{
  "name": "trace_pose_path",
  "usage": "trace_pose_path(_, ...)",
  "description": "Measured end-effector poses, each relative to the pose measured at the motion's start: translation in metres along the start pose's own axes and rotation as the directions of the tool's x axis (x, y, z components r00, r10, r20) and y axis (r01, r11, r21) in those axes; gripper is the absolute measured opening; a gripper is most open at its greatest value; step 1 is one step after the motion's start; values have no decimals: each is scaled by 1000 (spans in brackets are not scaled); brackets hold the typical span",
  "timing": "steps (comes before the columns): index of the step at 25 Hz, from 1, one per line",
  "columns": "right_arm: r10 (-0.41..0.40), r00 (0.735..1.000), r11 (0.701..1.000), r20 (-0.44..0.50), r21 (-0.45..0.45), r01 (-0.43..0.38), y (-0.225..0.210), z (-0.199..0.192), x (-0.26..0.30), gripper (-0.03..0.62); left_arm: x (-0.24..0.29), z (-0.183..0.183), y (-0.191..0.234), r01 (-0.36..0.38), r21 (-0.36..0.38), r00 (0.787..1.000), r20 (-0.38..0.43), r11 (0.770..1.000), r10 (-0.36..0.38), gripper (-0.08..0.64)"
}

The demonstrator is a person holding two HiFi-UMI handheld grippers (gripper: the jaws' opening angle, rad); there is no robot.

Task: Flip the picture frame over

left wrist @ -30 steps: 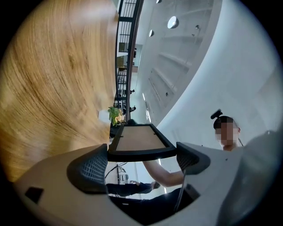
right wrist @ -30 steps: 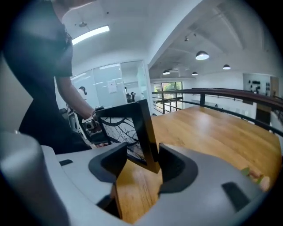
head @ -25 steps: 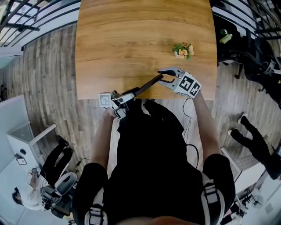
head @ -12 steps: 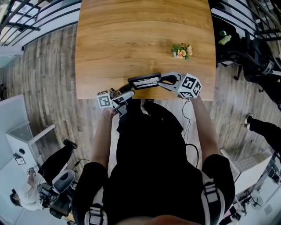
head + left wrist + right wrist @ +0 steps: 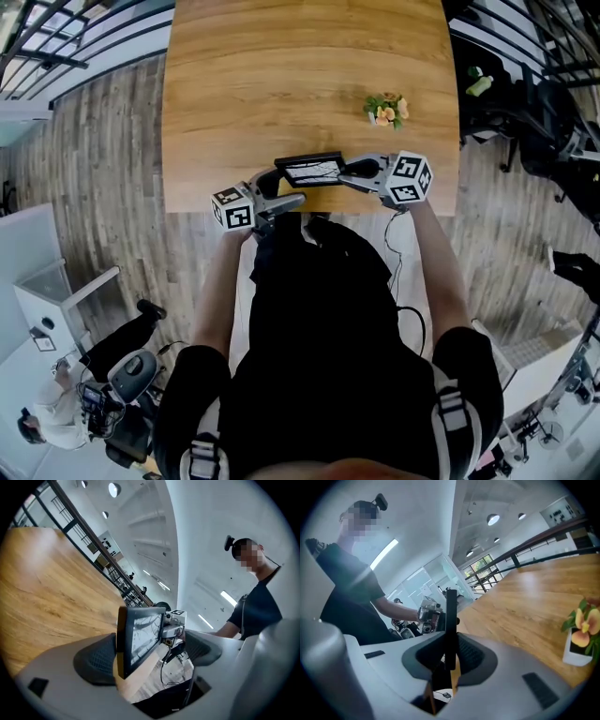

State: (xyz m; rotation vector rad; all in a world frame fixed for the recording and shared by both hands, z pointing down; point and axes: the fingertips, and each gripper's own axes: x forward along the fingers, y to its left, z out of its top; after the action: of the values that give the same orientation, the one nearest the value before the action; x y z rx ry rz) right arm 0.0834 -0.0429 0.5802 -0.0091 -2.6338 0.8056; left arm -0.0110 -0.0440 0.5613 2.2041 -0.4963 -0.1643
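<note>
Right tool [image 5: 450, 657] jaws just closing, pinching thin black rectangular picture frame [image 5: 450, 620], left tool [image 5: 149, 652] spread around it

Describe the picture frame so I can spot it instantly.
On the wooden table, look at the near edge by the person. The picture frame is the thin black rectangle there, one end pinched in the right gripper, whose jaws have just been closing; its only neighbour, the flower pot, is small and colourful.

Picture frame [image 5: 308, 170] turned edge-on to face-up; right gripper [image 5: 345, 172] fingers closing on it.
</note>
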Motion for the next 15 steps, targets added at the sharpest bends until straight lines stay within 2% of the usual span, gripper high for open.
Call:
trace_pose_path(3, 54, 999, 998, 5, 15, -54, 10, 2, 1, 81, 0, 9, -1, -16, 38, 1000, 16, 999, 16, 503)
trace_pose_path(5, 95, 995, 995, 10, 33, -95, 17, 2, 3, 81, 0, 11, -3, -18, 70, 1000, -7, 997, 19, 503)
trace_pose_path(11, 162, 986, 986, -38, 37, -161, 25, -1, 5, 81, 8, -5, -13, 12, 158, 986, -169, 987, 15, 502)
trace_pose_path(15, 180, 981, 984, -73, 31, -178, 27, 3, 8, 81, 12, -26, -18, 41, 217, 949, -315, 975, 31, 494)
